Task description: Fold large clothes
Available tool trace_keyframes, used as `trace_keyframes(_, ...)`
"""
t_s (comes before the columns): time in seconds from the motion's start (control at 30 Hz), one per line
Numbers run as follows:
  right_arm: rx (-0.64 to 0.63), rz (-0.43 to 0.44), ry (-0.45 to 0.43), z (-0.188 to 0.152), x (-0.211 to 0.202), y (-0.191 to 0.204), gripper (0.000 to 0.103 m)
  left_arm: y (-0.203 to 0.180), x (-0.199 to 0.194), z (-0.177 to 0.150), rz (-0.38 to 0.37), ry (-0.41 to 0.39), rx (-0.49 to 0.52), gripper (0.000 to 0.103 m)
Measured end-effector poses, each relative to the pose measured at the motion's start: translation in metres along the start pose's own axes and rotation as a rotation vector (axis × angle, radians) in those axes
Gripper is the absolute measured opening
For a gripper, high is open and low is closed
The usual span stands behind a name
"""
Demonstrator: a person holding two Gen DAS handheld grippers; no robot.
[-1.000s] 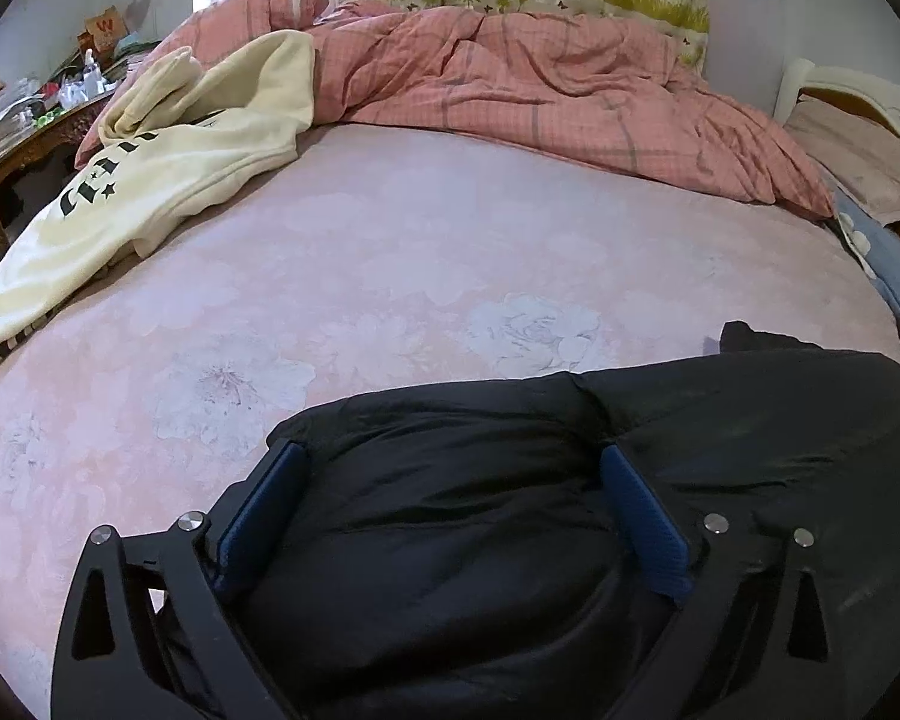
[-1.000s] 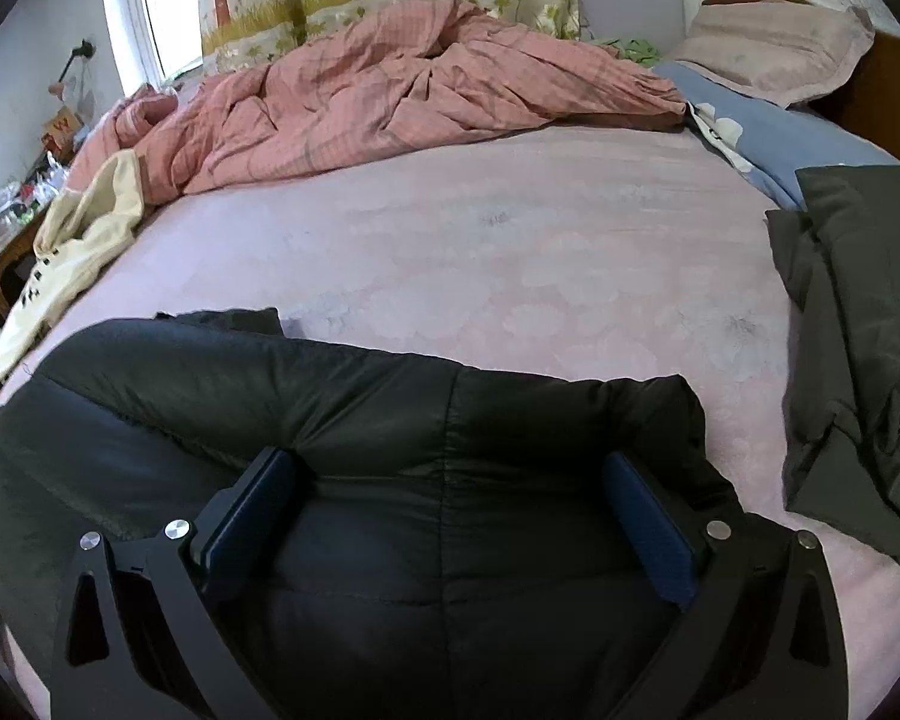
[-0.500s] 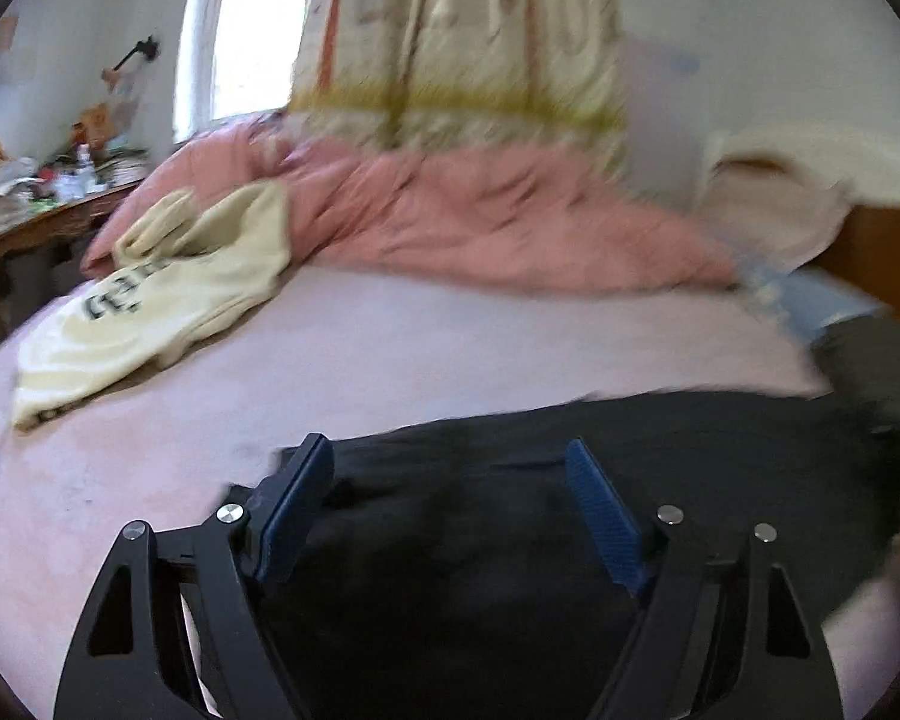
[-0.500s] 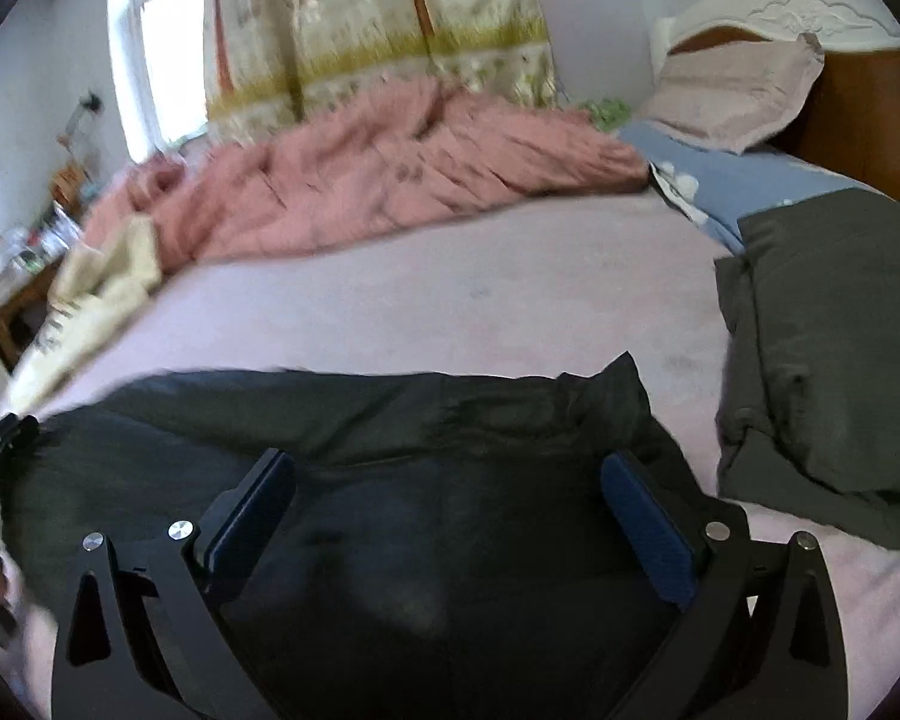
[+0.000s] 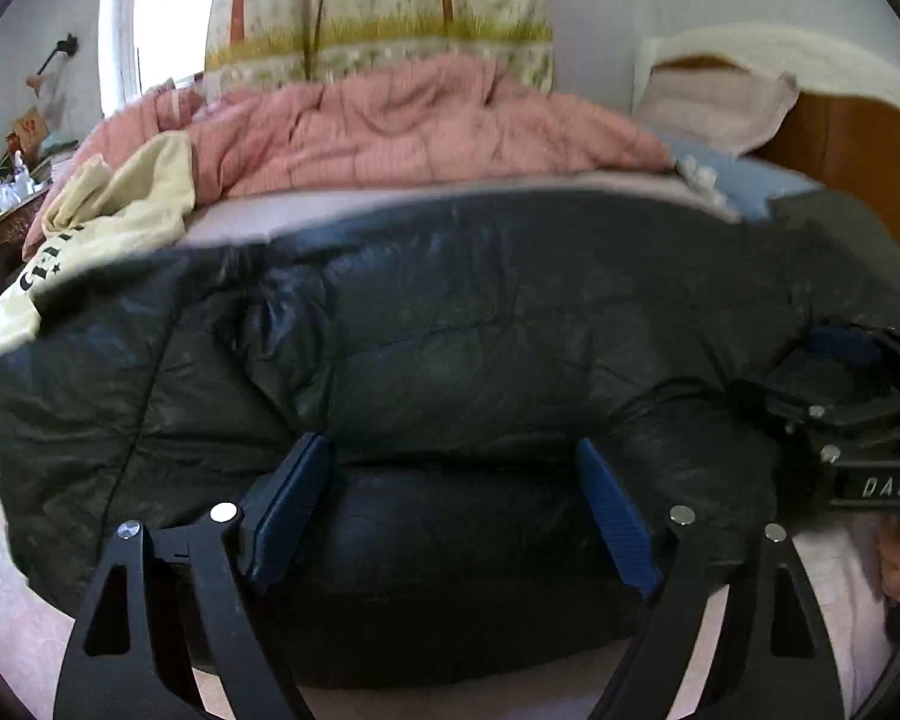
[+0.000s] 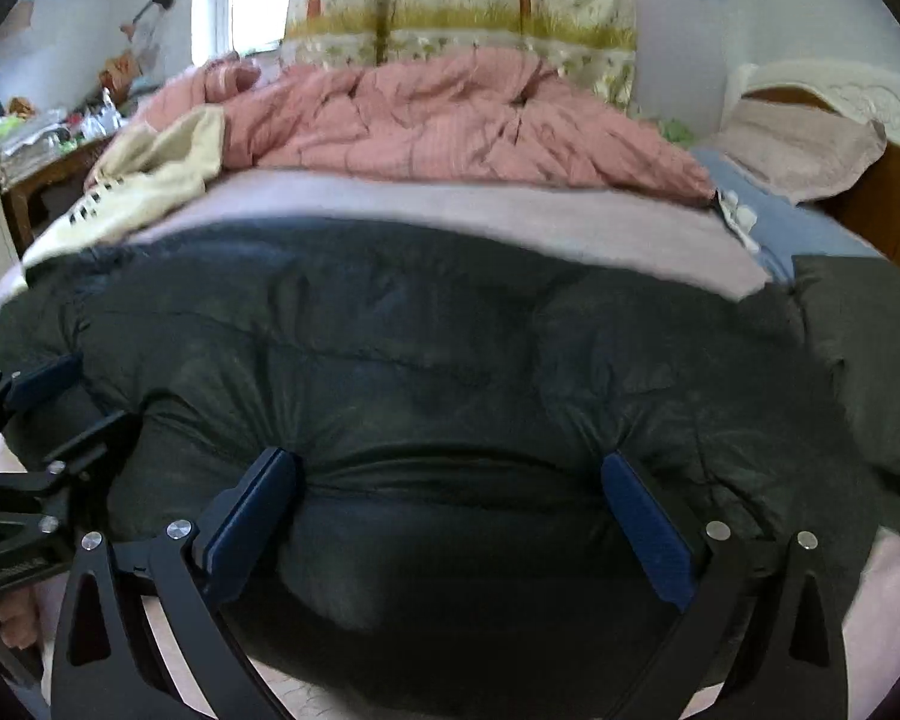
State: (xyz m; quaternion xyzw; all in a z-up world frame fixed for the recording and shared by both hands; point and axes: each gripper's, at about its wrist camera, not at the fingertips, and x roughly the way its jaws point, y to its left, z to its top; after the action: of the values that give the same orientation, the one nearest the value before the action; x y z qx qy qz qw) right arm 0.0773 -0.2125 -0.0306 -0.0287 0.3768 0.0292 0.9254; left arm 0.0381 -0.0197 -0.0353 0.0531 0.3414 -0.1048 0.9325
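— Across the lower half of both wrist views, what is that dark mass?

— That is the black puffer jacket point(image 5: 462, 324), lying in a bulky fold on my pink bedsheet point(image 6: 462, 210). Its near edge bulges between the blue pads of each gripper.

— Do you hold it with both?

— My left gripper point(image 5: 453, 510) has a thick roll of the jacket between its pads; the jaws stand wide and have just been opening a little, yet both pads press into the padding. My right gripper point(image 6: 450, 516) stands wide too, with the fabric puckered against each pad.

— And behind it?

— A pink quilt point(image 5: 402, 126) is heaped in the upper middle, a cream sweatshirt point(image 5: 114, 216) with dark lettering lies at the left, and a dark grey garment point(image 6: 864, 324) touches the jacket at the right edge.
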Motion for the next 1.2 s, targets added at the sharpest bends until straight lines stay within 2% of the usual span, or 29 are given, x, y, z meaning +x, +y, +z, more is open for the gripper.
trace_keyframes(0.1,0.0,0.008,0.04,-0.001,0.009,-0.001,0.103,-0.005,0.004,-0.001,0.033,0.006,0.024,0.085)
trace_keyframes(0.2,0.001,0.015,0.023,-0.002,0.003,-0.001,0.103,-0.003,-0.006,-0.002,0.023,-0.03,0.006,0.082)
trace_keyframes(0.27,0.006,0.033,-0.013,0.001,-0.013,-0.005,0.103,-0.001,-0.025,0.0,-0.005,-0.089,-0.006,0.064)
trace_keyframes(0.37,0.076,0.072,-0.128,0.011,-0.051,-0.02,0.103,-0.011,-0.065,0.002,-0.182,-0.211,-0.03,0.049)
trace_keyframes(0.4,0.112,0.086,-0.144,0.015,-0.061,-0.026,0.103,-0.017,-0.072,0.002,-0.205,-0.23,-0.035,0.046)
trace_keyframes(0.5,0.249,0.189,-0.169,0.026,-0.083,-0.049,0.103,-0.032,-0.066,0.002,-0.173,-0.219,-0.061,0.036)
trace_keyframes(0.57,0.288,0.265,-0.128,0.034,-0.088,-0.055,0.099,-0.033,-0.045,0.0,-0.188,-0.148,-0.105,0.026)
trace_keyframes(0.6,0.288,0.28,-0.113,0.037,-0.089,-0.053,0.096,-0.03,-0.032,-0.004,-0.218,-0.11,-0.143,0.025)
trace_keyframes(0.73,0.218,0.334,-0.016,0.055,-0.081,-0.028,0.088,-0.025,-0.02,-0.008,-0.257,-0.089,-0.188,0.025)
trace_keyframes(0.83,0.156,0.363,0.139,0.069,-0.052,0.007,0.075,-0.018,-0.017,-0.013,-0.313,-0.087,-0.237,0.026)
trace_keyframes(0.93,0.161,0.383,0.29,0.076,-0.015,0.027,0.056,-0.016,-0.015,-0.014,-0.321,-0.083,-0.254,0.026)
trace_keyframes(0.97,0.163,0.387,0.351,0.078,0.002,0.035,0.052,-0.017,-0.015,-0.014,-0.317,-0.083,-0.252,0.026)
trace_keyframes(1.03,0.14,0.362,0.417,0.079,0.024,0.047,0.052,-0.017,-0.013,-0.013,-0.311,-0.08,-0.253,0.026)
trace_keyframes(1.1,0.118,0.281,0.432,0.08,0.039,0.055,0.052,-0.014,-0.009,-0.014,-0.319,-0.065,-0.269,0.026)
trace_keyframes(1.2,0.089,0.232,0.442,0.089,0.053,0.065,0.052,-0.009,-0.004,-0.015,-0.341,-0.042,-0.303,0.026)
